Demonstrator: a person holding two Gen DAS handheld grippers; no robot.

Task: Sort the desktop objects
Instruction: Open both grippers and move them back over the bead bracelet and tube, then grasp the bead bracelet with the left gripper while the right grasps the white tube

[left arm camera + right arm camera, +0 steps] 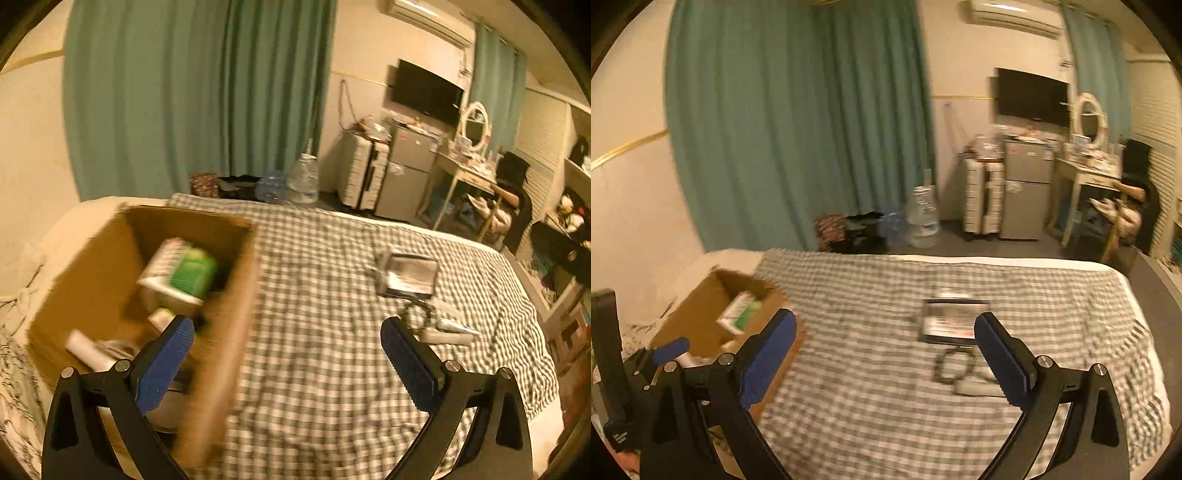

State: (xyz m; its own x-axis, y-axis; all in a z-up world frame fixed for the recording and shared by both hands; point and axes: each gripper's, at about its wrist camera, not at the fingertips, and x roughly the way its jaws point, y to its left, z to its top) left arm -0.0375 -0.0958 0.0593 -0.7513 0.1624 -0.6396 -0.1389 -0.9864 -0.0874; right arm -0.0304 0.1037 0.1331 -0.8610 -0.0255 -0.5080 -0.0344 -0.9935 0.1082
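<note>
A cardboard box stands on the left of the checked bedspread and holds a green-and-white carton and a white tube. My left gripper is open and empty, its left finger over the box's near corner. To the right lie a flat dark packet, a dark bead bracelet and a pale tube. My right gripper is open and empty, above the bedspread, with the packet, bracelet and tube by its right finger. The box is at its left.
The left gripper's blue finger shows at the far left of the right wrist view. Beyond the bed are green curtains, water jugs, a white suitcase, a small fridge and a dressing table.
</note>
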